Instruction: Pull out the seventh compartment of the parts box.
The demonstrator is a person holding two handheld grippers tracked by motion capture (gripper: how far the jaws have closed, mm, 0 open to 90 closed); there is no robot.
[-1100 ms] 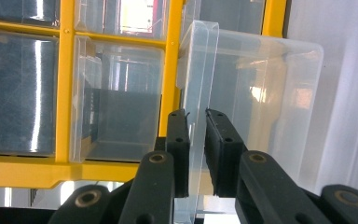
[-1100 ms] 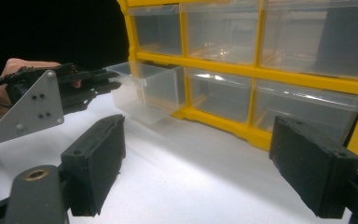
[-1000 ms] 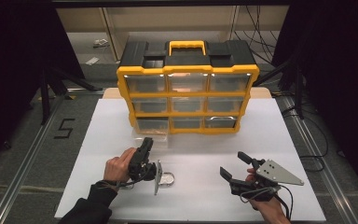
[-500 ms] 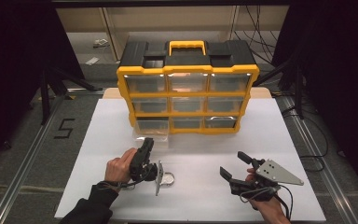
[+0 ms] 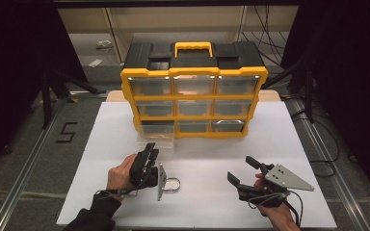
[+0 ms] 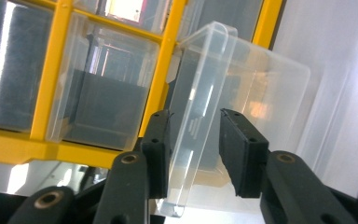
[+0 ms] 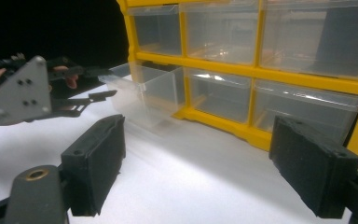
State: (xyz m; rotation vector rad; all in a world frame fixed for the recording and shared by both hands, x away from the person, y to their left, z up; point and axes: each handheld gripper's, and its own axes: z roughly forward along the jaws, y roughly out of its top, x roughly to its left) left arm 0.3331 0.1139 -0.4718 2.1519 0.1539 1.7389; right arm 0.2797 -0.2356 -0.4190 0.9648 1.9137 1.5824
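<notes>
Drawer sat pulled out of the organizer's bottom-left slot, front lip between the left gripper's part-open jaws, not yet pinched. Right gripper idled wide open, empty, near right.

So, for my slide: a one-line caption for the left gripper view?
Left gripper with its jaws astride the front lip of a pulled-out clear drawer of the yellow organizer.

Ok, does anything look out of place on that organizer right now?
Yes: the bottom-left drawer juts from the organizer while the others sit flush. The left gripper has its jaws either side of the drawer's front lip.
</notes>
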